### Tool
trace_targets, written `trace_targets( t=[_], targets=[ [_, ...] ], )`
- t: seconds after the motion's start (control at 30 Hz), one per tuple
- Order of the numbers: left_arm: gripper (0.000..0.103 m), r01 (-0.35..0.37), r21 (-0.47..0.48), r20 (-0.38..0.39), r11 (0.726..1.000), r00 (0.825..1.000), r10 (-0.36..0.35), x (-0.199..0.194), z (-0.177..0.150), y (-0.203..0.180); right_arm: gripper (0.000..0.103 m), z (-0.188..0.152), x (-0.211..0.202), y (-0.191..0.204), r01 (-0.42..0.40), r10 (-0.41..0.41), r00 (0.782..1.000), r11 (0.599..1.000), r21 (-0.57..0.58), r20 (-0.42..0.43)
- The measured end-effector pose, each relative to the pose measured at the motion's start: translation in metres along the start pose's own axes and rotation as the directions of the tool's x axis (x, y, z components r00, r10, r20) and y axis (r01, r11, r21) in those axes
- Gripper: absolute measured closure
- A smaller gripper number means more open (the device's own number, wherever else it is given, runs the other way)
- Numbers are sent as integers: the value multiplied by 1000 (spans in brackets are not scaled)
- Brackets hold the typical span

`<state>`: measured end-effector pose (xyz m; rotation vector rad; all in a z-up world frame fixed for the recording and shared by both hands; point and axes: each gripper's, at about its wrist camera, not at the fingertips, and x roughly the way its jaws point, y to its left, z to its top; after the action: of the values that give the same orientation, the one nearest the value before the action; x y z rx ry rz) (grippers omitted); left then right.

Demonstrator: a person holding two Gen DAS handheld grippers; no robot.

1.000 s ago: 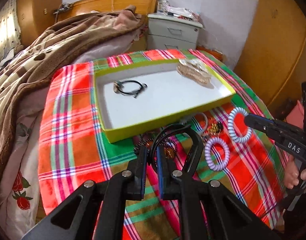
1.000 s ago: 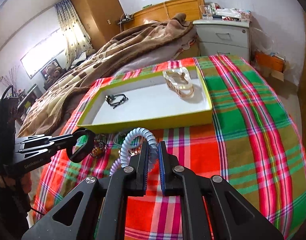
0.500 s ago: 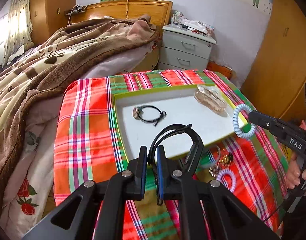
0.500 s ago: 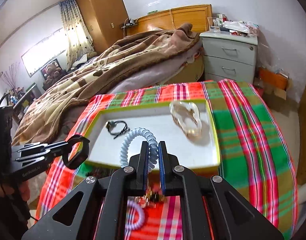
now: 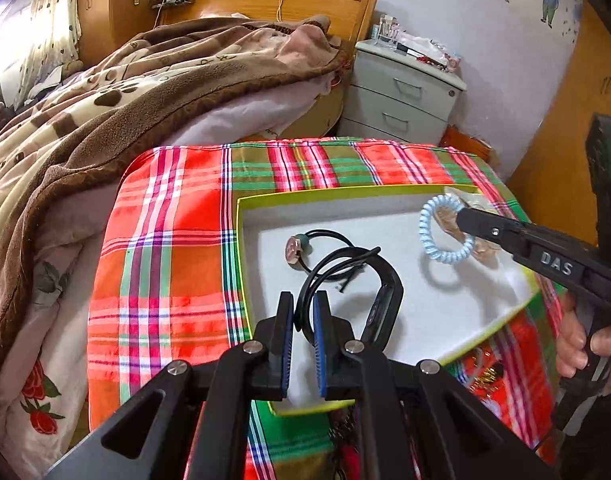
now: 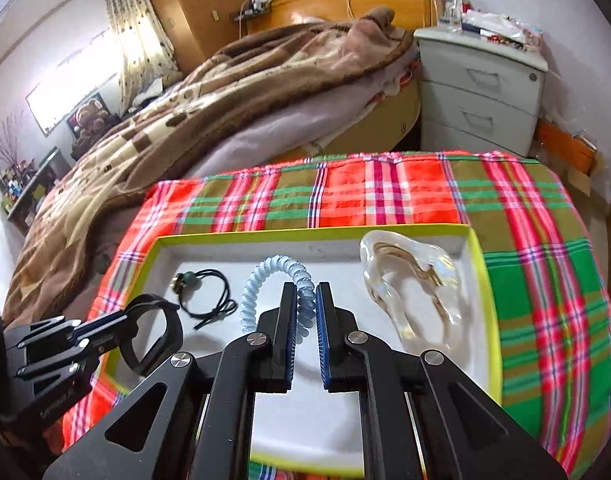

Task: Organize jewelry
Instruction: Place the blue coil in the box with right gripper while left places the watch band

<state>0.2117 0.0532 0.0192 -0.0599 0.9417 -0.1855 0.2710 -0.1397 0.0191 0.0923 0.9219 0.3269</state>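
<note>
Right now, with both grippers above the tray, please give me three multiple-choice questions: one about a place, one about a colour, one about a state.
1. Where does the clear glass-like piece lie?
A. Inside the tray, near its far right corner
B. On the plaid cloth, outside the tray
C. On the bed

2. What colour is the spiral hair tie in the right gripper?
A. Red
B. Pale blue
C. Yellow

3. What is the state of the left gripper?
A. Wide open and empty
B. Shut on the clear piece
C. Shut on a black band

Answers:
1. A: the right wrist view shows it on the white floor of the tray beside the yellow-green rim.
2. B: the coil reads light blue in both views.
3. C: its fingers pinch the thin black loop, which hangs over the tray.
</note>
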Motion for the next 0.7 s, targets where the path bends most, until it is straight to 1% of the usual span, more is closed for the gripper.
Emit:
trace_targets(
  t=[0.07, 0.27, 0.47, 0.7],
  targets=[
    [93, 16, -13, -17, 1000, 1000, -16, 7, 1, 2, 93, 3, 9, 2, 3, -4, 1000, 1000, -7, -18],
    [93, -3, -16, -35, 1000, 999, 2, 19, 4, 3, 93, 9, 28, 6, 16, -18, 998, 999, -31, -54],
    [92, -12, -19, -55, 1000, 998, 11, 27, 4, 6, 93, 10, 38, 5, 37, -41, 996, 998, -53, -77],
    [92, -12, -25, -59, 1000, 998, 10, 30, 5, 6, 93, 10, 46, 4, 43, -47, 995, 998, -47, -90]
  ],
)
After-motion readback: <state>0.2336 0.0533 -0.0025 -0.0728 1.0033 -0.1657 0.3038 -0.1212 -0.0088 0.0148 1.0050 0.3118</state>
